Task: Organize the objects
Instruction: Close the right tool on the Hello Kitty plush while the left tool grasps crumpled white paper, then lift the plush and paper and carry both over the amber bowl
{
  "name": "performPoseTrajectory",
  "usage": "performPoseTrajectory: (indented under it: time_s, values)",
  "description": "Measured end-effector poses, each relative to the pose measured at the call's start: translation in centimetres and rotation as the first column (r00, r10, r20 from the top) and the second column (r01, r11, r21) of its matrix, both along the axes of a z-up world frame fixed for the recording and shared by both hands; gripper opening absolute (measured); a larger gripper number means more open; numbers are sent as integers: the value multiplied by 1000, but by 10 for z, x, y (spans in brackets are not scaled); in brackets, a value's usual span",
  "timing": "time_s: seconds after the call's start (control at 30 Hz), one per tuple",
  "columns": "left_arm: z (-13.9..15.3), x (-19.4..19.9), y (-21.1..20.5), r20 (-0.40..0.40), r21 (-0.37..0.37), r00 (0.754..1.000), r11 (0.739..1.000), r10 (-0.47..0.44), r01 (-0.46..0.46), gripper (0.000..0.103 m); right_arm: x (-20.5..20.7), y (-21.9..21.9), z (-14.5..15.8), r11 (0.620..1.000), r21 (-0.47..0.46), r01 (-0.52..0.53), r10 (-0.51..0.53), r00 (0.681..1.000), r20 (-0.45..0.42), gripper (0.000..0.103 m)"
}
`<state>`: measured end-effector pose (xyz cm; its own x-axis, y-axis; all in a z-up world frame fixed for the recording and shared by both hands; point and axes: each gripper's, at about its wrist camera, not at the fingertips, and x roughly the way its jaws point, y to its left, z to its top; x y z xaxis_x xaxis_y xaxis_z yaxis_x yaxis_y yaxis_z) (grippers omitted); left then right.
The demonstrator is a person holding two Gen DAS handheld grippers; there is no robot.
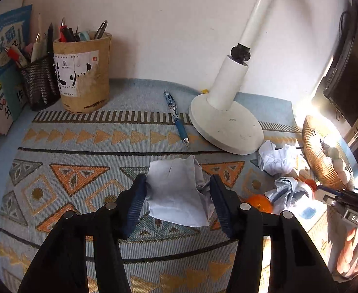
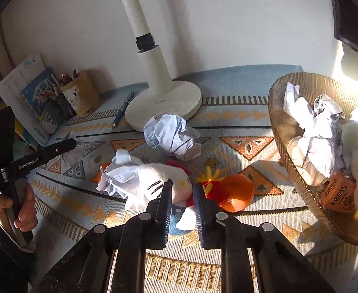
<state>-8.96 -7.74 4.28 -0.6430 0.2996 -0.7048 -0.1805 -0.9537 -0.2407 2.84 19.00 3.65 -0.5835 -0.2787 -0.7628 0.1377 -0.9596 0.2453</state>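
Note:
In the left wrist view my left gripper (image 1: pixel 177 190) has its jaws closed against a crumpled white paper (image 1: pixel 179 193), held just above the patterned mat (image 1: pixel 81 178). In the right wrist view my right gripper (image 2: pixel 182 190) has narrow jaws around part of a white plush chicken toy (image 2: pixel 159 183) lying on the mat; the toy's orange part (image 2: pixel 235 193) lies to the right. Two more paper balls (image 2: pixel 171 136) (image 2: pixel 117 173) lie near the toy. A wicker basket (image 2: pixel 301 85) at the right holds crumpled papers (image 2: pixel 310 131), plush pieces and a small orange box (image 2: pixel 337 193).
A white desk lamp base (image 1: pixel 227 124) stands at the back, a blue pen (image 1: pixel 176 119) beside it. A bamboo pen holder (image 1: pixel 83 73) and a black mesh pen cup (image 1: pixel 39 83) with books (image 1: pixel 3 56) stand back left. A dark monitor (image 1: pixel 349 83) is at right.

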Motion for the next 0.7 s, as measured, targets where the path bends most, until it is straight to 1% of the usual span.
performPoseTrajectory:
  time_s: [0.07,0.13,0.2,0.23,0.27,0.3,0.33,0.4,0.47,0.53,0.57,0.6,0.7]
  values:
    - [6,15,1,-4,27,1000,1000,-12,12,50,10,-10,-8,998,-3,-59,60,997,44,17]
    - [10,32,5,-21,50,999,998,-26,27,50,25,-21,-4,993,75,-89,88,996,15,19]
    - [10,45,8,-40,65,999,997,-33,36,51,34,-27,4,987,141,-82,87,996,-32,32]
    - [9,50,11,-47,67,998,997,-39,42,51,35,-27,7,986,149,-74,83,995,-50,58]
    - [7,55,11,-58,62,997,997,-43,46,51,34,-23,8,988,143,-63,73,995,-66,76]
    - [3,56,11,-64,55,997,997,-43,46,51,32,-19,9,989,136,-53,64,995,-76,76]
    - [-2,55,12,-60,53,997,998,-44,47,51,27,-14,7,990,133,-50,60,996,-69,76]
    - [-11,51,9,-44,72,998,996,-46,49,51,19,-2,3,993,120,-22,28,998,-50,76]
    - [-19,49,4,-34,113,999,993,-40,44,51,11,11,-6,998,54,-13,14,1000,-5,76]
    - [-26,47,2,-10,133,999,990,-33,34,51,7,14,-15,1000,-19,-25,25,999,30,76]
    - [-27,47,2,-1,136,999,990,-36,35,51,5,13,-18,999,-30,-28,29,999,38,76]
    - [-27,48,1,-8,143,999,989,-40,40,51,3,10,-21,999,-29,-31,32,999,42,76]
    - [-26,49,4,-18,133,999,990,-46,48,51,-5,1,-28,1000,-9,-28,29,998,53,76]
